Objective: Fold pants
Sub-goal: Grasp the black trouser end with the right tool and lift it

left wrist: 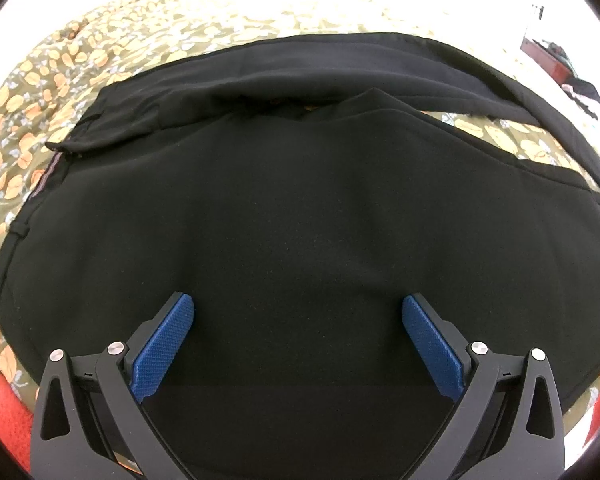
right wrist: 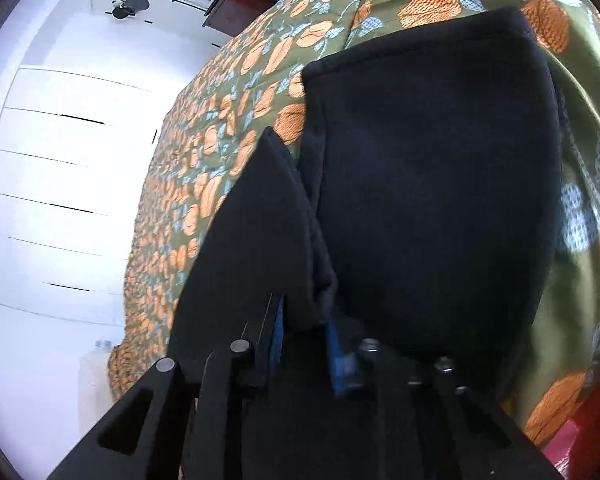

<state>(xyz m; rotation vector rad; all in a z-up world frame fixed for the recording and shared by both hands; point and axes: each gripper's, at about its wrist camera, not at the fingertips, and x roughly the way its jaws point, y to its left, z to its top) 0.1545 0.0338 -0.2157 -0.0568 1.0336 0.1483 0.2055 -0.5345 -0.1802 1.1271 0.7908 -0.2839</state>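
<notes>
No writing can be read. The black pants (left wrist: 300,220) lie on a flowered bedspread (left wrist: 32,92). The left gripper (left wrist: 298,320) has its jaws spread above the cloth; the right gripper (right wrist: 306,328) has its jaws pinching a fold of the pants.

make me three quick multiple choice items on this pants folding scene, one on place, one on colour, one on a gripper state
1. Where do the pants lie?
A. on a floral bedspread
B. on a bare wooden table
C. in a basket

2. What colour are the left gripper pads?
A. red
B. blue
C. white

3. How does the right gripper stand?
A. wide open over the bedspread
B. shut on nothing
C. shut on a fold of the pants

Answers:
1 A, the olive bedspread with orange flowers shows all around the black cloth.
2 B, both pads are blue.
3 C, black fabric bunches between its blue pads.
</notes>
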